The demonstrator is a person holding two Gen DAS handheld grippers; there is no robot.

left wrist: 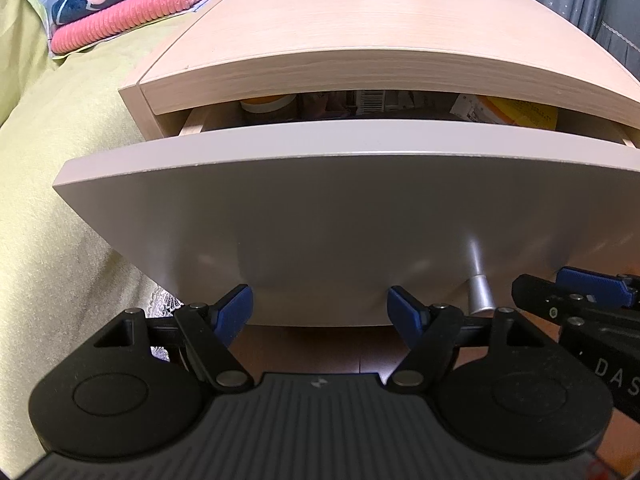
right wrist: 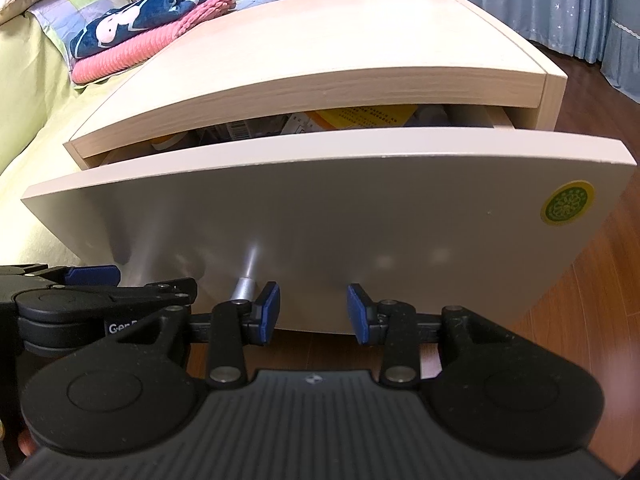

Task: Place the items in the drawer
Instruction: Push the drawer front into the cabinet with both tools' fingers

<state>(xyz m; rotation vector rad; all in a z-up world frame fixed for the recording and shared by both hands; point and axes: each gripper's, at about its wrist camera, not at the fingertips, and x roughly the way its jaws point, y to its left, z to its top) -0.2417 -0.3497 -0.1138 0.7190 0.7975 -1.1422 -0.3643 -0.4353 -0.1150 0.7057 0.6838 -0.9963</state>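
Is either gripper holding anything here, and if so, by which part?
Nothing is held. The left gripper and right gripper are both open before the drawer front, neither around the knob.

A pink knitted blanket lies on the yellow-green bedspread, a navy cartoon towel folded on top. Grey-blue star-dotted curtains hang behind, above a brown wooden floor.
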